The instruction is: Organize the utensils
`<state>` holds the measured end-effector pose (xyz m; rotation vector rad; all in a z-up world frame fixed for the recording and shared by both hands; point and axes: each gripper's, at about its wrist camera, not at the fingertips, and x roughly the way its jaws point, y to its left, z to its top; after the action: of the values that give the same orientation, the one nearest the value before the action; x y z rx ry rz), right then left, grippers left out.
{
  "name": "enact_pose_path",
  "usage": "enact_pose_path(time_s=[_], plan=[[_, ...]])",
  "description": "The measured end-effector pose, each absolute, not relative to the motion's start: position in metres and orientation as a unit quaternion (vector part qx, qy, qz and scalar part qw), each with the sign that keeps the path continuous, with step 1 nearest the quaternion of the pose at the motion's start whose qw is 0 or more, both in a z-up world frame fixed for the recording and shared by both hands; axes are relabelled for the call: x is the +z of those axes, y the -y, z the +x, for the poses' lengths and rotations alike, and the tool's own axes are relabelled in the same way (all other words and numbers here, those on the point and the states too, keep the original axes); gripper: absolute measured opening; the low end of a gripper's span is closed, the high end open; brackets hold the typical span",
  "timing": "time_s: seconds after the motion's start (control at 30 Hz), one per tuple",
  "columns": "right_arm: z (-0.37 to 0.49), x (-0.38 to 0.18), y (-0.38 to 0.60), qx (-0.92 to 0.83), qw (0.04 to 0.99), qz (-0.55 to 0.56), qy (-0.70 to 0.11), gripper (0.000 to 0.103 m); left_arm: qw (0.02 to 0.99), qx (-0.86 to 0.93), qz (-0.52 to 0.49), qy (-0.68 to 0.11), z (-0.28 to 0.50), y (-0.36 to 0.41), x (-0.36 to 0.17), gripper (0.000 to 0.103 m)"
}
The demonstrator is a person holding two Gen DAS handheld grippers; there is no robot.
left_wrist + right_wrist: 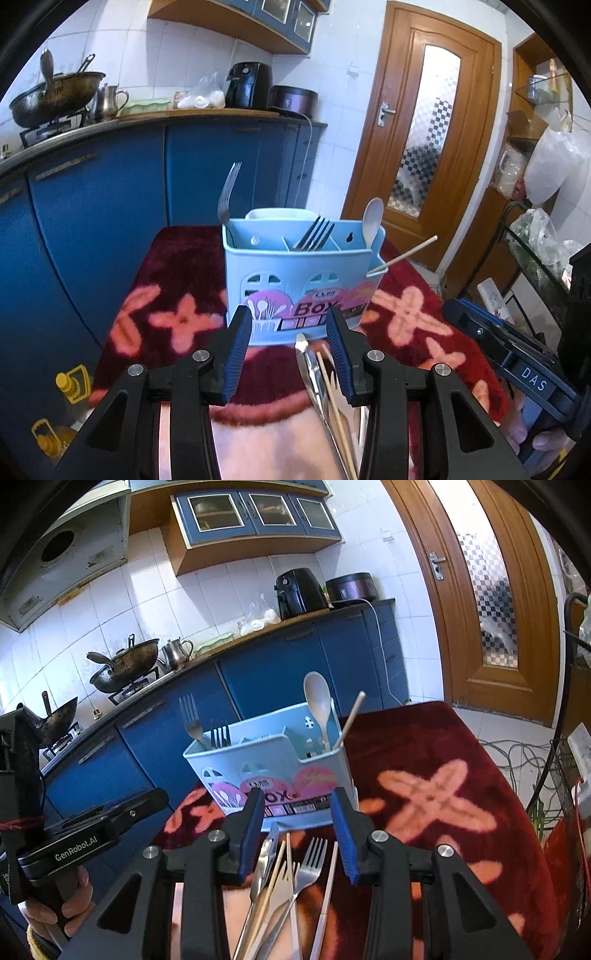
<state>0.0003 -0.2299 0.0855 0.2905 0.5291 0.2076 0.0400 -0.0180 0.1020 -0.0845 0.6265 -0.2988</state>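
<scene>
Now both sets of tongs hang part-open over the red floral cloth [436, 738] — the left gripper [289, 321] and right gripper [297, 801] grip nothing. Loose utensils [291, 878] lie just below the right gripper's jaws, short of the blue caddy [273, 771] — forks, spoon and chopstick stand inside it.

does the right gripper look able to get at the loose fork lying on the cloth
Probably yes: the right gripper is open with nothing between its jaws, and the fork lies just ahead, though chopsticks crowd it.

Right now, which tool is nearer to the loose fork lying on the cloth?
Right. The right tool hangs directly over the loose fork, which lies between its open fingers. The left tool is off to the side; the fork barely shows in its view.
</scene>
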Motion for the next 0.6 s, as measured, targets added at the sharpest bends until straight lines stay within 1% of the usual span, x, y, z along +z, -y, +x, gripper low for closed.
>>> enact_pose_path(time_s=[0.6], plan=[[0.004,0.05,0.241,0.09,0.933,0.161,-0.31,0.041,0.925,-0.134,-0.041,-0.353,0.045,0.023,0.067,0.043]])
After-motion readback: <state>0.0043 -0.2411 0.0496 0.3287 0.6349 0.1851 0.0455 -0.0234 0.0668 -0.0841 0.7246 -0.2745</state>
